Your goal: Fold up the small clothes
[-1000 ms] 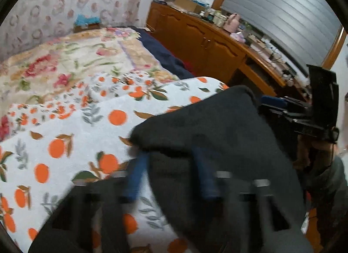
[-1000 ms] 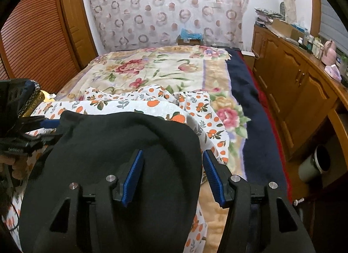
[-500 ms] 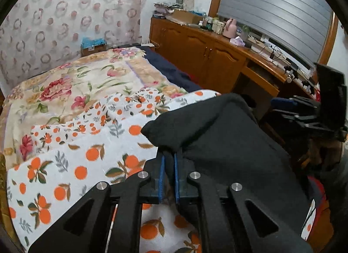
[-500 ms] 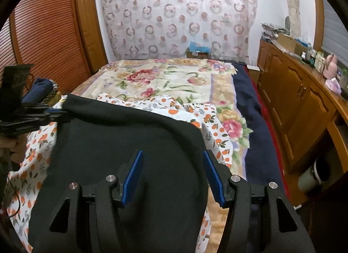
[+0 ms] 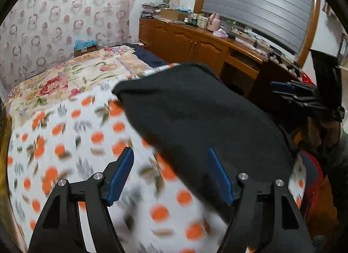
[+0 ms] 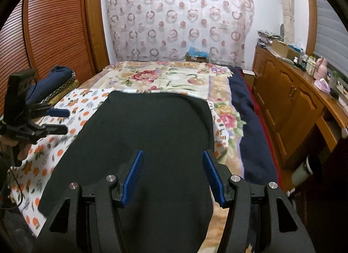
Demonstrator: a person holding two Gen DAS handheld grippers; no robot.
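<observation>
Both grippers [image 5: 171, 174] [image 6: 173, 175] open-jawed; black garment [image 6: 152, 135] flat on sheet [image 5: 65, 139].

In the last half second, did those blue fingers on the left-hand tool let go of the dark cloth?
Yes. The left gripper was pinched on the black garment; now its fingers stand apart over the orange-print sheet.

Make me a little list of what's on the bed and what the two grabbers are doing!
garment: black cloth spread on the bed
under it: white sheet with oranges
further back: flowered blanket
left gripper: open, empty, beside the cloth's edge
right gripper: open, empty, over the cloth
beside the bed: wooden cabinet
</observation>
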